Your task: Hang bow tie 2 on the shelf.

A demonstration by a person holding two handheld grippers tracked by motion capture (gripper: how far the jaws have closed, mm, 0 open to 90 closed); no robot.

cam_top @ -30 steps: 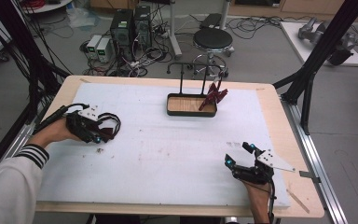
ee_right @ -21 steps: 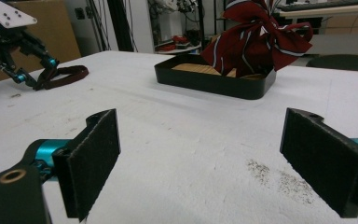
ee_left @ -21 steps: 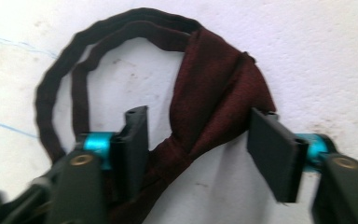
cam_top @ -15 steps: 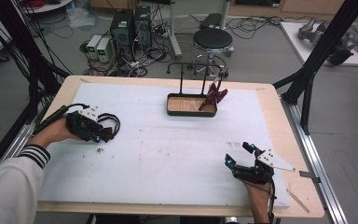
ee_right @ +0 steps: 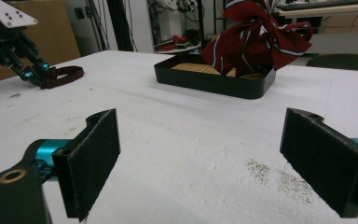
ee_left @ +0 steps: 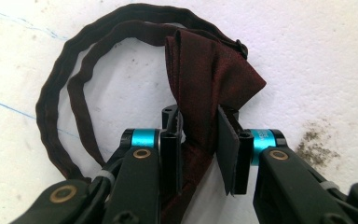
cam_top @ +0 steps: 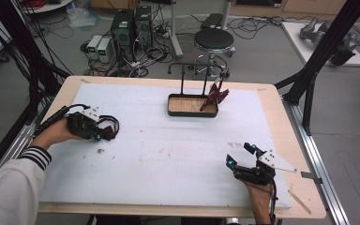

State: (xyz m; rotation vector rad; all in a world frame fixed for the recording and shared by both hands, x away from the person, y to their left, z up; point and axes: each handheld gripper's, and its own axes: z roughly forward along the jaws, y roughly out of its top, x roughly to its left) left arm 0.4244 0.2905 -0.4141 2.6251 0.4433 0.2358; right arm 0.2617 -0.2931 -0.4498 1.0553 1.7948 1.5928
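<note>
Your left gripper (ee_left: 199, 140) has just been closing its jaws and now pinches the dark maroon fabric bow tie (ee_left: 209, 88), flat on the white counter (cam_top: 168, 154), by its knot for lifting; your right gripper (ee_right: 205, 163) waits wide open, empty.

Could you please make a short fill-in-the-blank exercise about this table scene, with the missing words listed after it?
1. The left gripper has closed its fingers on a dark red ____ with a looped strap.
2. The right gripper rests with its fingers ____ and nothing between them.
3. A striped red bow hangs partly over the rim of a black ____.
4. The table top is covered with a ____ sheet.

Missing words: bow tie; open; tray; white
</note>
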